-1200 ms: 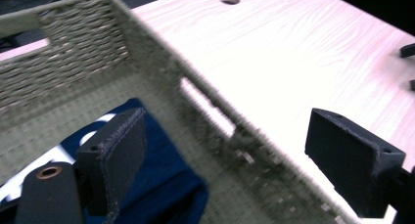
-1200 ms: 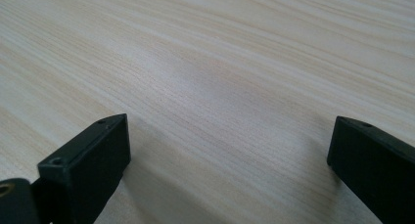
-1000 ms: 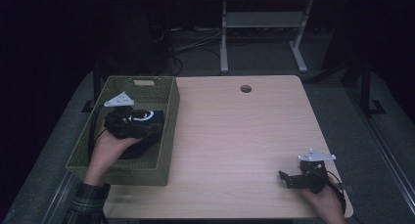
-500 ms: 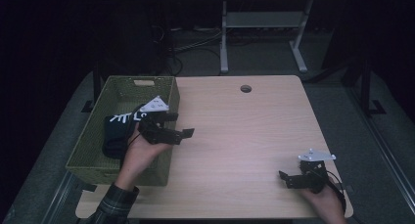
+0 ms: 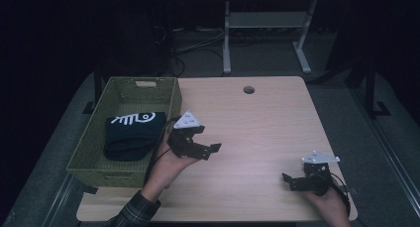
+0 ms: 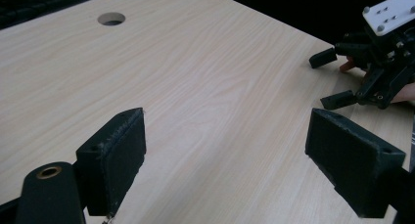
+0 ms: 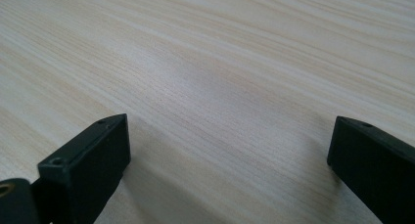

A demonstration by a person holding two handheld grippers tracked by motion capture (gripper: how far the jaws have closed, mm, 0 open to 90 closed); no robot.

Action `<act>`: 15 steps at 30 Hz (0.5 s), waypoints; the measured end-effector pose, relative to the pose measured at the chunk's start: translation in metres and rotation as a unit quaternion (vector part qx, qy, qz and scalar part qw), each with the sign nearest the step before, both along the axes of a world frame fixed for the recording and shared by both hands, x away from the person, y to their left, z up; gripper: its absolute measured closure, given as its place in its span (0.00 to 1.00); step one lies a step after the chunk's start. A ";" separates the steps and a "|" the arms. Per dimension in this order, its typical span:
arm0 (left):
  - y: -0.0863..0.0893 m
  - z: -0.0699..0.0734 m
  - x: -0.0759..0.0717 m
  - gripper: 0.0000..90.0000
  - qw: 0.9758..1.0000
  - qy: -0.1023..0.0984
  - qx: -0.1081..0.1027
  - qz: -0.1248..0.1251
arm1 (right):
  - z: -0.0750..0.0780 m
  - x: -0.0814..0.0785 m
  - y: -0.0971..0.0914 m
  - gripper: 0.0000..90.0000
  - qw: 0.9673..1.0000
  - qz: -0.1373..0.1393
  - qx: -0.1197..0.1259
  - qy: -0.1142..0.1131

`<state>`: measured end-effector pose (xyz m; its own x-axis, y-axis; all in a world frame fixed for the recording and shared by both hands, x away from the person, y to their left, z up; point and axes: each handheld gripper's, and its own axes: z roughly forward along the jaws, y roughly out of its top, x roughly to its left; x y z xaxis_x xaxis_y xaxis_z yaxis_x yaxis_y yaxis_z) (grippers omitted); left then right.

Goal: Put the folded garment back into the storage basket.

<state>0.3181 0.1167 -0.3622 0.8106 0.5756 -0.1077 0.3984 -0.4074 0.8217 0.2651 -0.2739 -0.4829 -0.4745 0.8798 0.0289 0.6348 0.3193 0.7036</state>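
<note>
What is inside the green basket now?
In the basket lies one folded black cloth with a white print on top. The cloth covers part of the floor, so anything under it is hidden.

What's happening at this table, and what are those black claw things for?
A person sits at a wooden table with a two-jaw gripper in each hand. A folded black cloth with a white print lies in the green basket at the table's left. The left gripper is over the bare tabletop just right of the basket, jaws open and holding nothing. The right gripper rests near the table's front right corner, also open and holding nothing.
</note>
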 end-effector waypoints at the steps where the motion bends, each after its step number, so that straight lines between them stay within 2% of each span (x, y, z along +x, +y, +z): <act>1: -0.003 -0.003 -0.001 0.16 1.000 0.001 0.002 -0.001 | 0.000 0.000 0.000 0.02 1.000 0.000 0.001 0.001; 6: -0.015 -0.020 -0.005 0.16 1.000 0.004 0.006 -0.008 | 0.000 0.000 0.000 0.02 1.000 0.000 0.000 0.001; 15: -0.024 -0.051 -0.007 0.16 1.000 0.005 0.020 -0.006 | 0.000 0.000 0.000 0.02 1.000 0.000 0.000 0.001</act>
